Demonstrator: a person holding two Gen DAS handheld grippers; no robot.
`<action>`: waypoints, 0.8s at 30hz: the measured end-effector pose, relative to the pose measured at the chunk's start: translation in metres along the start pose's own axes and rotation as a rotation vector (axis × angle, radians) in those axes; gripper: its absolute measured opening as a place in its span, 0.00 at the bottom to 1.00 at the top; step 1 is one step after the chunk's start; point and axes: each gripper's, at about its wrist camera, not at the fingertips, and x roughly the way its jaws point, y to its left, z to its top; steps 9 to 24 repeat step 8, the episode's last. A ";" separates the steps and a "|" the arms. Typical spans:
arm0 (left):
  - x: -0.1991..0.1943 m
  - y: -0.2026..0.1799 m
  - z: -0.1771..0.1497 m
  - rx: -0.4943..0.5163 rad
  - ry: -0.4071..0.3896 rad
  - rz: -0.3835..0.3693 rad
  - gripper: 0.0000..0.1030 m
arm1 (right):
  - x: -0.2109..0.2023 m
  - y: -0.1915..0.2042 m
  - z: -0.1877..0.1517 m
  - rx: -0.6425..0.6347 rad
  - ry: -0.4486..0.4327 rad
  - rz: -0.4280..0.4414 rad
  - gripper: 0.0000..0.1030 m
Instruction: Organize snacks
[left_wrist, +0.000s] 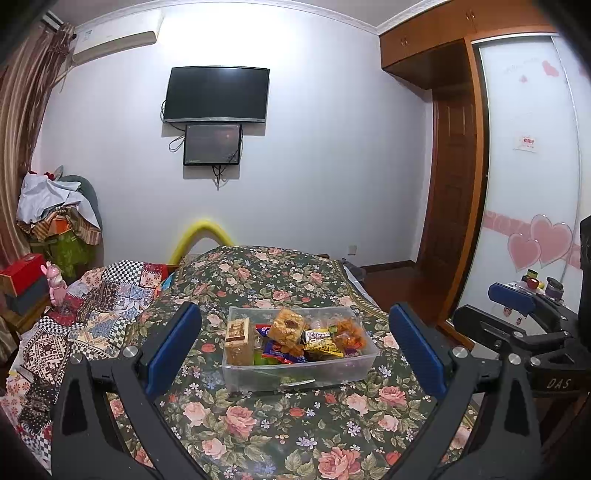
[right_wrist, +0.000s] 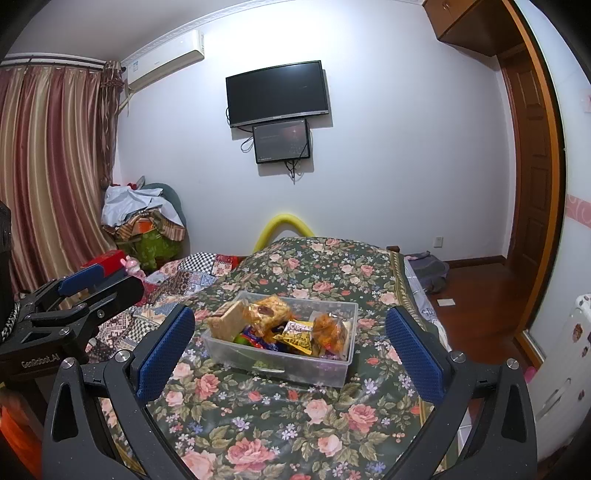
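One clear plastic bin (left_wrist: 295, 363) sits on the flowered bedspread (left_wrist: 258, 424), straight ahead at twelve o'clock from both cameras and well apart from both grippers. Inside it the snacks lie heaped. Countable from the left wrist view: one tan cracker pack (left_wrist: 238, 338) standing at the nine o'clock end, one orange pastry pack (left_wrist: 286, 325) on top in the middle, one yellow packet (left_wrist: 322, 343) with dark lettering toward three o'clock, one orange crispy snack bag (left_wrist: 345, 332) at the three o'clock end, and one red and blue wrapper (left_wrist: 280, 352) low in front. More wrappers lie underneath, too buried to count, and something green shows at the bin's bottom that cannot be identified.

The left gripper (left_wrist: 295, 354) has its two blue-padded fingers (left_wrist: 171, 345) spread wide, wider than the bin, holding and touching nothing. The right gripper (right_wrist: 290, 350) stands the same: blue pads (right_wrist: 164, 354) far apart, nothing between them but air above the bedspread, the bin (right_wrist: 280, 354) beyond.

Each gripper shows in the other's view only partly, at the frame edge: the right one at three o'clock in the left view, the left one at nine o'clock in the right view, with both bodies cut off.

On the far wall hang two dark screens, a television (left_wrist: 217, 94) and a smaller monitor (left_wrist: 212, 144) touching just below it.
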 end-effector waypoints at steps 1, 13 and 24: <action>0.000 0.000 0.000 -0.003 0.001 0.000 1.00 | 0.000 0.000 0.000 0.000 0.001 -0.001 1.00; 0.004 -0.001 -0.002 0.003 0.014 0.002 1.00 | 0.001 0.001 -0.001 0.006 0.005 0.000 1.00; 0.004 -0.001 -0.002 0.003 0.014 0.002 1.00 | 0.001 0.001 -0.001 0.006 0.005 0.000 1.00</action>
